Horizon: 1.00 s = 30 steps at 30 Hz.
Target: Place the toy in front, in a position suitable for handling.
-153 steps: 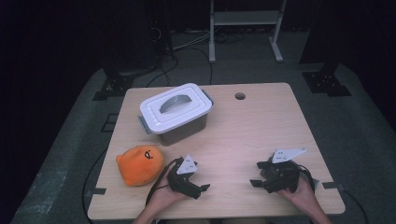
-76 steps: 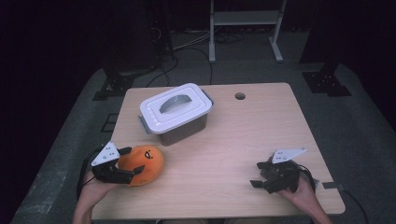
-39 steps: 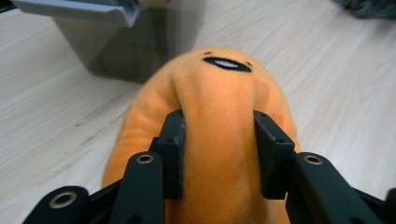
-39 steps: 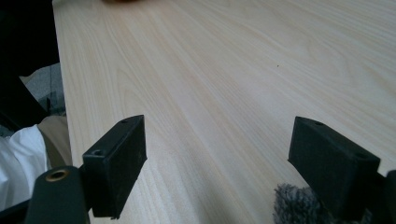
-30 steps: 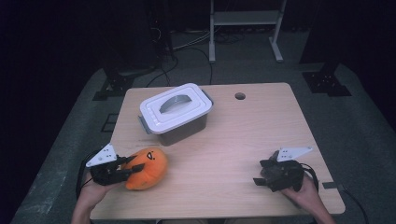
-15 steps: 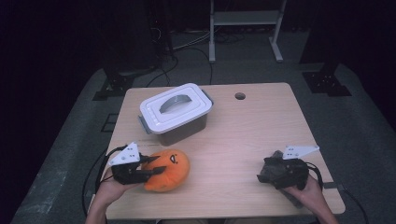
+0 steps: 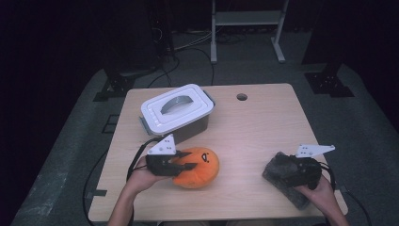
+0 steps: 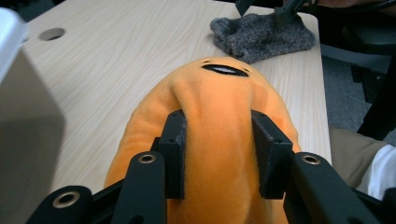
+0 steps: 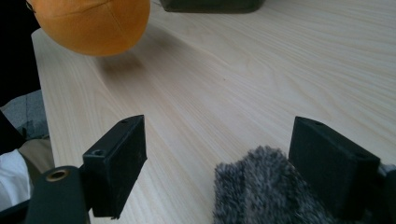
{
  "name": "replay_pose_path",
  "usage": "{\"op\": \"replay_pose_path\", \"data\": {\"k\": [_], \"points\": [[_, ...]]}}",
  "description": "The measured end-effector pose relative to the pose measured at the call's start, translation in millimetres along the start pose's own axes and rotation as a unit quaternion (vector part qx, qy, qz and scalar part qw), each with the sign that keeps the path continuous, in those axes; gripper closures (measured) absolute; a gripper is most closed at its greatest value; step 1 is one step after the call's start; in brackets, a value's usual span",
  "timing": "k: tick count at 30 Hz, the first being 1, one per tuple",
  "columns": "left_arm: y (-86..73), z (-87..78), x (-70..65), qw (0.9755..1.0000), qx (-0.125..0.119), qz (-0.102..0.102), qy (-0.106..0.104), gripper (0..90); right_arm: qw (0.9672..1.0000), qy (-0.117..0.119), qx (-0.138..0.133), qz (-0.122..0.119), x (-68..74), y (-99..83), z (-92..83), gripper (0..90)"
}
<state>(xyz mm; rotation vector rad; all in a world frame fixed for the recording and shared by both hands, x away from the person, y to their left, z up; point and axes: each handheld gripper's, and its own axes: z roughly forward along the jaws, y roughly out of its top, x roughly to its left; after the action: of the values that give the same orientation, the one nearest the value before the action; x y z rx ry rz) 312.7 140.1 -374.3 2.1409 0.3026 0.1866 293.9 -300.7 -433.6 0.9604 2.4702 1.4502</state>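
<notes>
An orange plush toy (image 7: 200, 169) with a black face lies near the table's front edge, left of centre. My left gripper (image 7: 186, 165) reaches it from the left and is shut on it. In the left gripper view both pads (image 8: 173, 154) pinch a fold of the plush toy (image 8: 219, 102). A grey fuzzy cloth (image 7: 282, 178) lies at the front right. My right gripper (image 7: 288, 172) sits over it with its jaws wide apart. In the right gripper view the grey cloth (image 9: 271, 191) lies against the right jaw and my right gripper (image 9: 219, 163) stands open.
A dark plastic box with a white handled lid (image 7: 176, 110) stands behind the plush; its wall (image 8: 23, 121) is close on the left gripper's left. A cable hole (image 7: 242, 97) is at the table's far edge. Bare wood (image 7: 249, 141) lies between the two grippers.
My left gripper has carried the plush to the right along the table's front, from the left edge toward the middle. The right hand has shifted slightly to the right.
</notes>
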Motion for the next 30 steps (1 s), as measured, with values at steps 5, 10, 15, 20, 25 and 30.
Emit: {"op": "replay_pose_path", "data": {"k": [5, 10, 15, 20, 25, 30], "points": [[11.4, 22.0, 0.7, 0.9999, 0.01, 0.009, -0.009, 61.8, 0.9999, -0.014, 0.003, 0.007, -8.0, -3.7, -5.8, 18.3], [19.0, 42.8, 0.7, 0.9997, 0.015, 0.013, -0.014, 61.7, 0.9995, -0.025, 0.016, 0.013, -14.2, -7.6, -5.6, 21.0], [23.7, 58.7, 0.5, 0.9996, 0.02, 0.017, -0.01, 61.7, 0.9988, -0.028, 0.03, 0.027, -23.0, -12.7, -4.0, 27.1], [24.0, 74.0, -1.7, 0.9993, 0.029, 0.022, -0.012, 61.4, 0.9983, -0.021, 0.043, 0.034, -27.7, -11.8, -1.0, 38.0], [23.0, 84.1, -5.9, 0.9982, 0.043, 0.038, -0.018, 59.8, 0.9963, -0.017, 0.079, 0.03, -29.5, -10.3, 10.9, 48.5], [22.4, 84.9, -7.2, 0.998, 0.042, 0.041, -0.02, 55.9, 0.9923, -0.032, 0.118, 0.02, -29.8, -17.1, 21.9, 57.2]]}}
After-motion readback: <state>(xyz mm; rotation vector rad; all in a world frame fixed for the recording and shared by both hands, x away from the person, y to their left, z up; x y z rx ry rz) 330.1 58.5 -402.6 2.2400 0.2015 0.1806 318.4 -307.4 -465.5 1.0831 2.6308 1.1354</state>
